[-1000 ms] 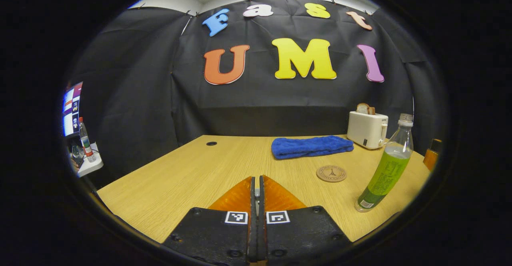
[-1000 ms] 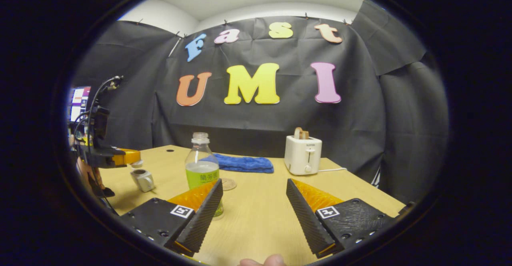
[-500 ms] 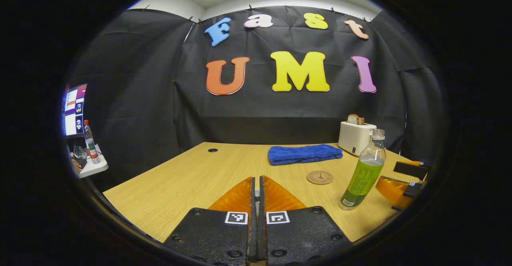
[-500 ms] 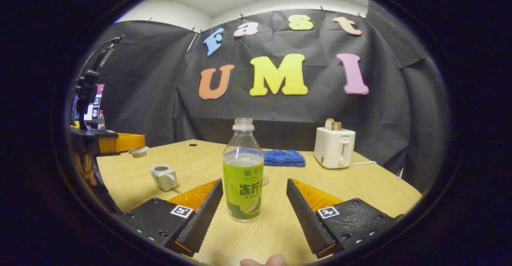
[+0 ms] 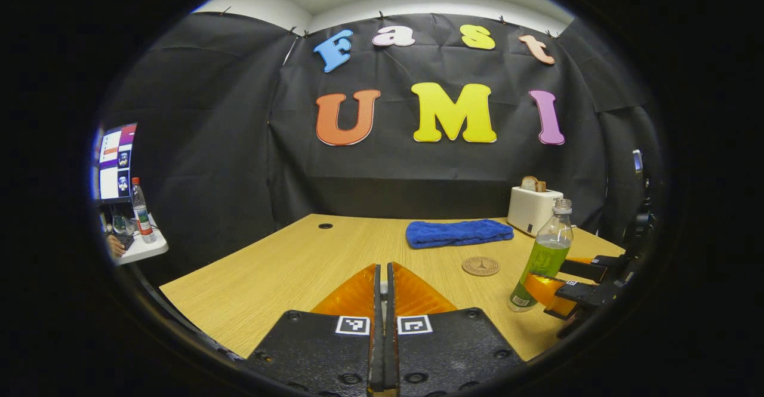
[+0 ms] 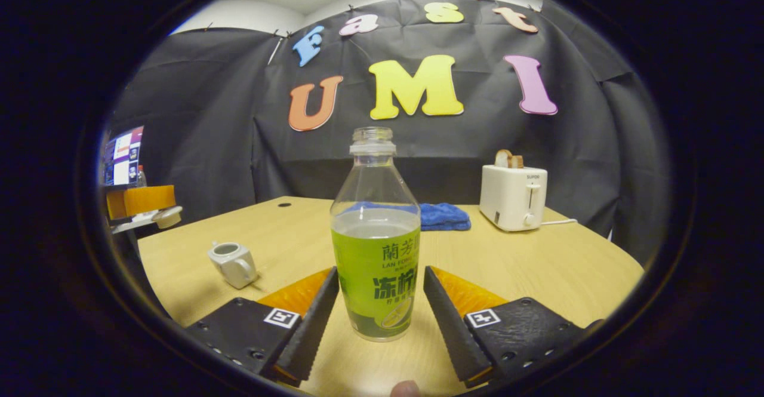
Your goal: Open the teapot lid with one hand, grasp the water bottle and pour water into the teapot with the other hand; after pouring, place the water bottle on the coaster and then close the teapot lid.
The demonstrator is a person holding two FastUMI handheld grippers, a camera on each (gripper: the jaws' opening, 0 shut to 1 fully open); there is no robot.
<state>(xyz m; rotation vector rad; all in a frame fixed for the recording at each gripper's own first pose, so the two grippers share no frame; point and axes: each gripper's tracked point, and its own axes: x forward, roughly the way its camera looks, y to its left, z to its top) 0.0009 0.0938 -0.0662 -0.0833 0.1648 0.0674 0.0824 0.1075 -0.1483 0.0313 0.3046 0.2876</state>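
bottles 2 (image 6: 375, 236) (image 5: 141, 209) | teapot 1 (image 6: 233, 263) | coaster 1 (image 5: 480, 265) | toaster 1 (image 6: 513, 197) | towel 1 (image 5: 458, 232) | tools 2 (image 5: 385, 280) (image 6: 380, 292)

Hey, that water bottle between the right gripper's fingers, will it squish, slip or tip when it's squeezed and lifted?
The water bottle looks like thin clear plastic, so it may dent under the right gripper. It's roughly half full, so likely moderately heavy low down. With no cap visible on the neck, tilting early could spill.

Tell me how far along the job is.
Done: lid is off the teapot, held in the left gripper. In hand: right gripper open around the standing water bottle, not clamped. Left: pour, set it on the coaster, replace lid.
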